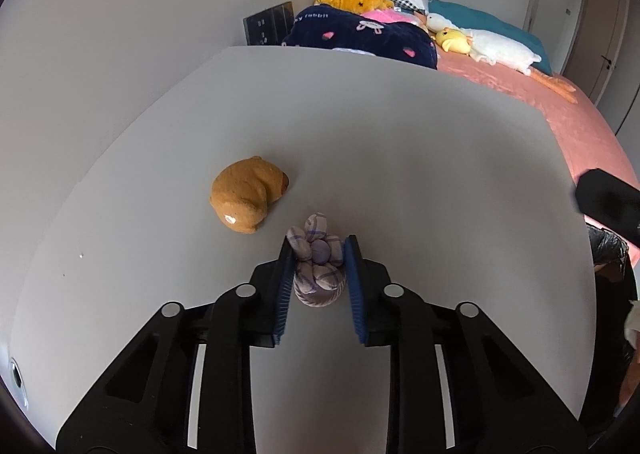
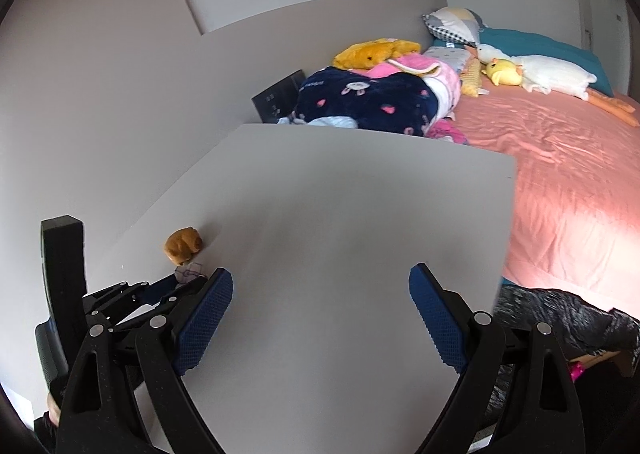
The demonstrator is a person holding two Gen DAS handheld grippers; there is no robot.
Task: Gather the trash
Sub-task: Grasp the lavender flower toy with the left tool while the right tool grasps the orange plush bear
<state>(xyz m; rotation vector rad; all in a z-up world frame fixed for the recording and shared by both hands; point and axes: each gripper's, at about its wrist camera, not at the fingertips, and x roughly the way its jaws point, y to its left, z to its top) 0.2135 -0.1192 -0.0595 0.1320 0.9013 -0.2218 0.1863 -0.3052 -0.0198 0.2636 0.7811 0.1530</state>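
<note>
Left tongs: blue pads on either side of a knotted plaid cloth bundle; both pads appear to touch its sides, bundle resting on the table.
Cloth bundle: pale lilac-and-white check, near the table's front-left part, between the pads; in the right wrist view it shows small at the left tongs' tips.
Right tongs: pads wide apart, nothing between them, hovering over bare table surface.
Brown plush toy: lying on the table just beyond and left of the bundle, apart from it.
Black bag: crinkled, at the table's right edge, partly hidden.
Bed: pink sheet, beyond the table, carrying a navy blanket, a white goose plush and a yellow plush.
Wall panel: dark, behind the table's far edge.
</note>
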